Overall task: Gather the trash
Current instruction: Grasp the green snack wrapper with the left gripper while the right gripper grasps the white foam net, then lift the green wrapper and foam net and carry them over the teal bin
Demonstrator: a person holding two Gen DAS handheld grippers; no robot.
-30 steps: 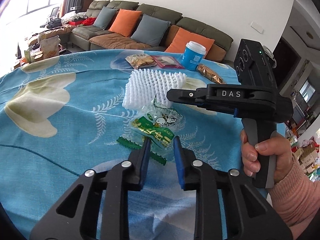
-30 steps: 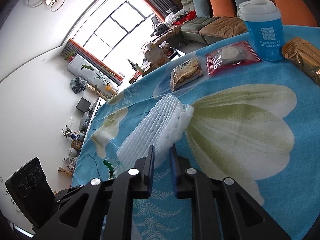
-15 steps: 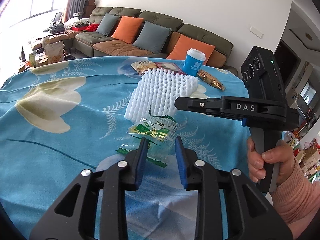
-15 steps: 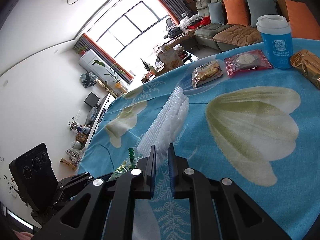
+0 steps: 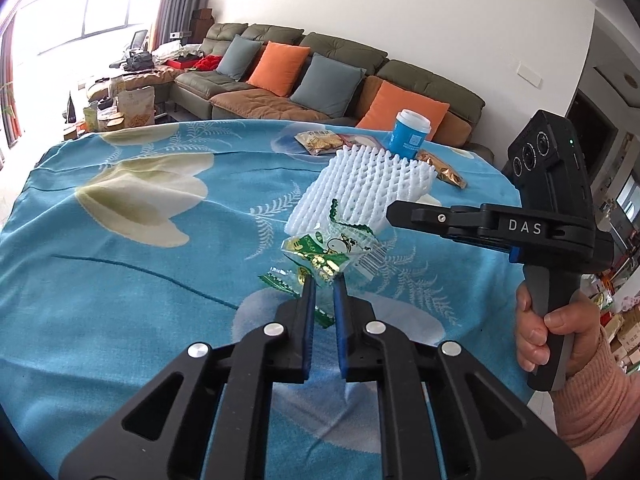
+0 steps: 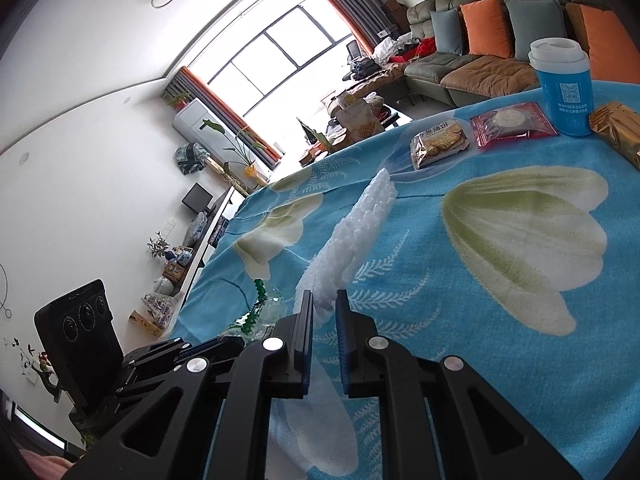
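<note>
A clear and green snack wrapper stands up off the blue flowered tablecloth, its lower edge pinched in my left gripper, whose jaws are closing on it. A white foam fruit net hangs tilted above the cloth just behind the wrapper. My right gripper is shut on the near end of that foam net, and a hand holds it at the right of the left wrist view. The wrapper also shows at the lower left of the right wrist view.
At the table's far side stand a blue cup with a white lid, a biscuit packet, a red snack packet and a gold packet. A sofa with orange and grey cushions lies beyond the table.
Both grippers have risen and drawn back. The left jaws narrowed onto the green wrapper and lifted it off the cloth. The foam net has come up on edge in the right gripper.
</note>
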